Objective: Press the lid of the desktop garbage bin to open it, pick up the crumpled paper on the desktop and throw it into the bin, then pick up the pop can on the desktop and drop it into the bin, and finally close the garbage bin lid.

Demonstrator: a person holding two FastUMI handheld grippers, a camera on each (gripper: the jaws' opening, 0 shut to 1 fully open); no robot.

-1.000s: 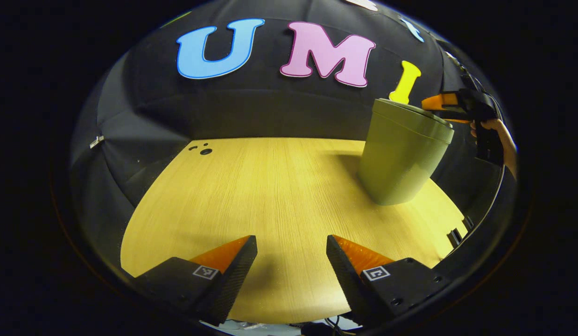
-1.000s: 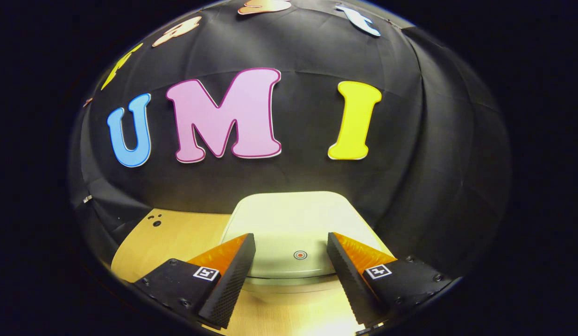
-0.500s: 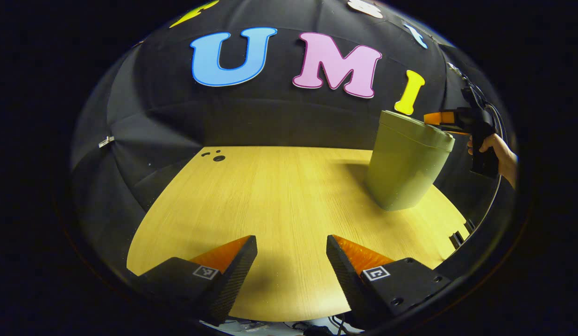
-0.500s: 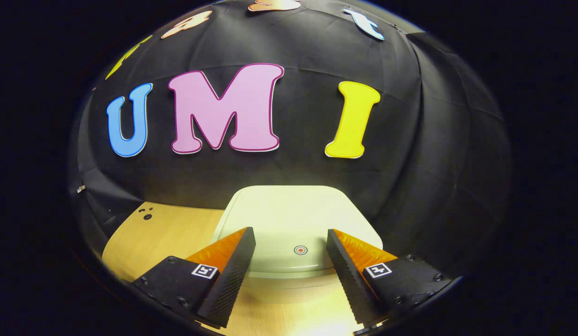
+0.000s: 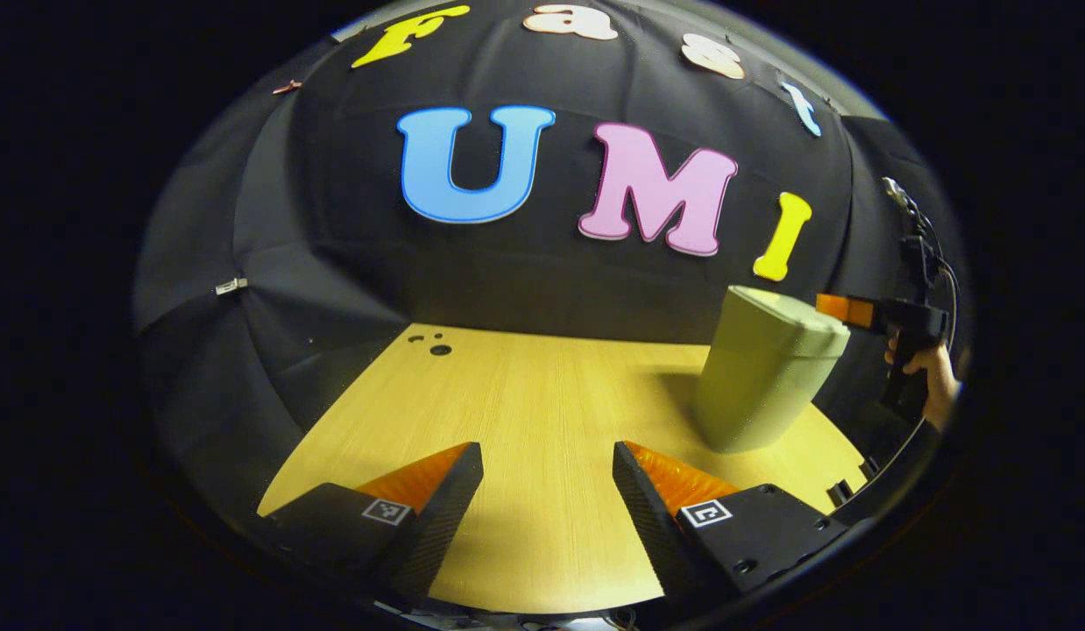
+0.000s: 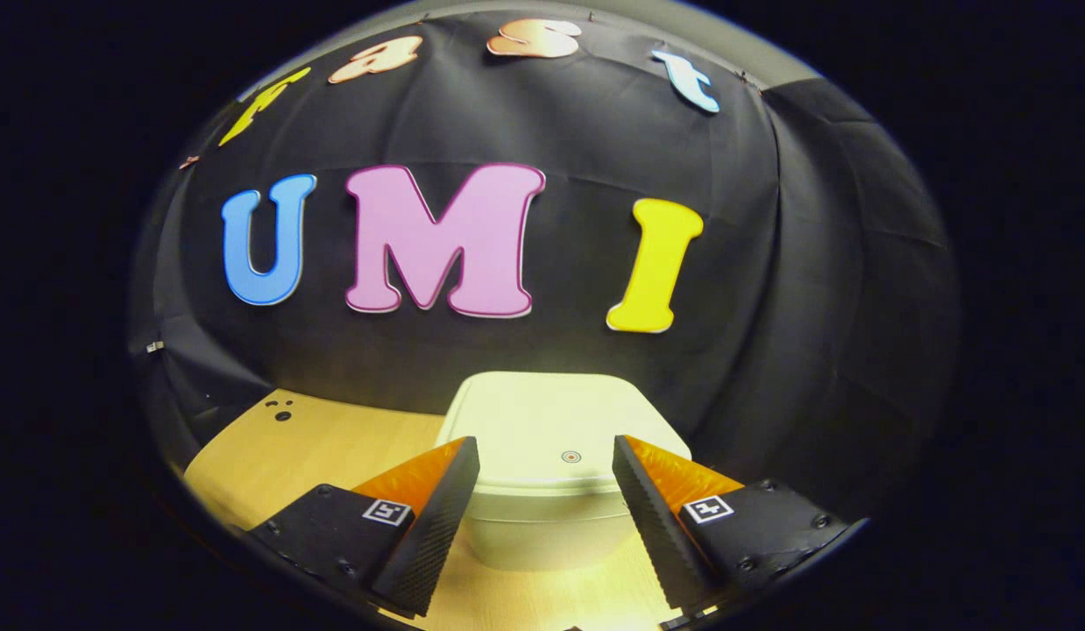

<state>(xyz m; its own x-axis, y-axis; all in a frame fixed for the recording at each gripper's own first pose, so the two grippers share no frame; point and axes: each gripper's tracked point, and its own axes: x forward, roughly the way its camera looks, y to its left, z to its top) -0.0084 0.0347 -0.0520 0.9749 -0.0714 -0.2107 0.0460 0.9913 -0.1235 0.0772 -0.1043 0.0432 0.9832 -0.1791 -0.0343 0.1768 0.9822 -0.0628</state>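
The pale green garbage bin stands on the wooden desktop at the right of the left gripper view, its lid down. In the right gripper view the bin sits straight ahead, and its closed lid carries a small round press mark. My right gripper is open, a little back from the bin's near side, at about lid height. Far off in the left gripper view, that right gripper hangs beside the lid, held by a hand. My left gripper is open over bare desktop.
Small dark holes mark the desktop's far left corner, also the holes in the right gripper view. The black cloth wall closes the back and sides. A cable hangs at the far right.
Both grippers have pulled back from the bin, which now looks smaller and farther. The right gripper has moved off the lid. The lid stays down.
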